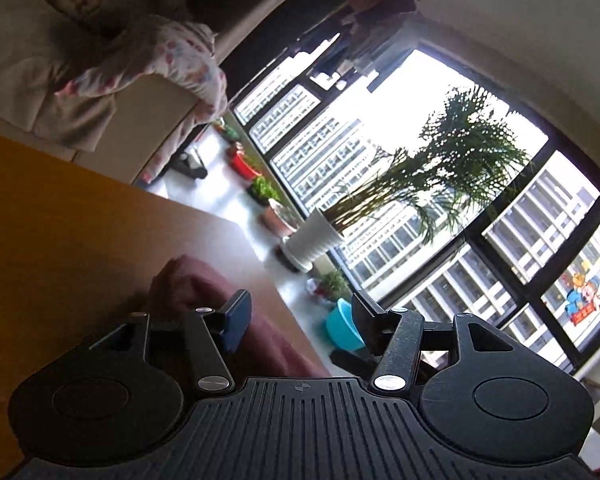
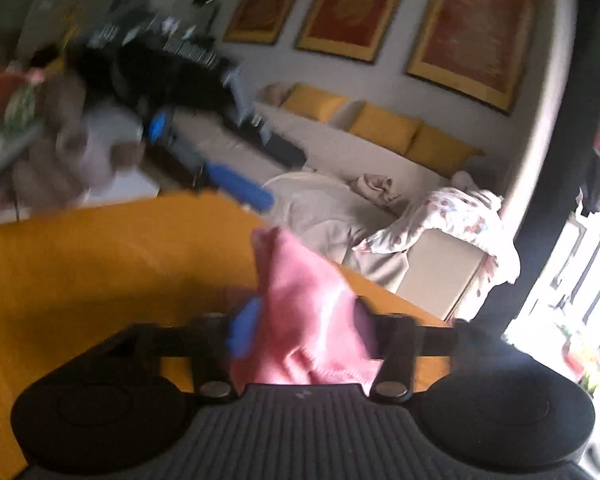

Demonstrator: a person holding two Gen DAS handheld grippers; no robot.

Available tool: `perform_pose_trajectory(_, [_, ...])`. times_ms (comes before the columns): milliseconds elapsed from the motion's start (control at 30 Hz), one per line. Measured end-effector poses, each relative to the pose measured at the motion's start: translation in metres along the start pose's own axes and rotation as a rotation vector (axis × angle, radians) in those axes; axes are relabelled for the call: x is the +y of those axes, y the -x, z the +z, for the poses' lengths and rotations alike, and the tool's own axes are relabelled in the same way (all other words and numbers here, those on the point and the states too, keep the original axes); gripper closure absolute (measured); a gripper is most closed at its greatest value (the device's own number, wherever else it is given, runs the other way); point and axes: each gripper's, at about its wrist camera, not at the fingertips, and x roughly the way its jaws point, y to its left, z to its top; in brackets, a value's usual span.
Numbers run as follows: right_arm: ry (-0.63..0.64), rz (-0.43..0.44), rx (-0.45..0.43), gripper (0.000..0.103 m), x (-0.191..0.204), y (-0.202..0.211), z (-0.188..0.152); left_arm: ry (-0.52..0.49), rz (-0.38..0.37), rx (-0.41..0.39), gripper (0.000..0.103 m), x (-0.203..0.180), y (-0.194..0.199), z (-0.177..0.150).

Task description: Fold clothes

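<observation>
The cloth (image 2: 312, 312) is pink and plain; in the left wrist view it looks darker, a maroon red (image 1: 220, 304). The table (image 2: 100, 264) is orange-yellow. Each tool (image 1: 300, 320) is black with blue pads (image 1: 236, 320). The sofa cushions (image 2: 384, 124) are yellow. The blanket (image 2: 456, 216) is white with red and pink spots. The basin (image 1: 342, 330) is turquoise.

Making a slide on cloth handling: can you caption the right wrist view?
Right gripper with pink cloth between its fingers above an orange table, sofa behind; motion-blurred.
</observation>
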Motion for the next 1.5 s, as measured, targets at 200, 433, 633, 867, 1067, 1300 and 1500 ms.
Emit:
perform_pose_trajectory(200, [-0.08, 0.023, 0.125, 0.092, -0.016, -0.02, -0.015, -0.03, 0.064, 0.042, 0.045, 0.016, -0.039, 0.001])
perform_pose_trajectory(433, [-0.153, 0.086, 0.196, 0.092, -0.009, -0.021, -0.043, 0.051, 0.136, 0.145, 0.053, 0.055, -0.044, -0.034])
perform_pose_trajectory(633, [-0.343, 0.112, 0.066, 0.02, -0.054, -0.008, -0.01, 0.005, 0.157, 0.15, 0.052, 0.05, -0.039, -0.039])
perform_pose_trajectory(867, [-0.432, 0.075, 0.18, 0.0, -0.076, -0.073, -0.028, 0.015, 0.164, 0.146, 0.053, 0.049, -0.036, -0.043])
perform_pose_trajectory(1067, [-0.496, 0.044, 0.232, 0.0, -0.069, -0.087, -0.044, 0.049, 0.219, 0.125, 0.044, 0.044, -0.02, -0.04])
perform_pose_trajectory(1300, [-0.504, 0.056, 0.235, 0.0, -0.051, -0.068, -0.039, 0.119, 0.158, 0.148, 0.033, 0.018, -0.009, -0.073])
perform_pose_trajectory(1500, [-0.629, -0.032, 0.096, 0.0, -0.092, -0.043, -0.037, 0.057, 0.149, 0.187, 0.053, 0.009, -0.026, -0.083])
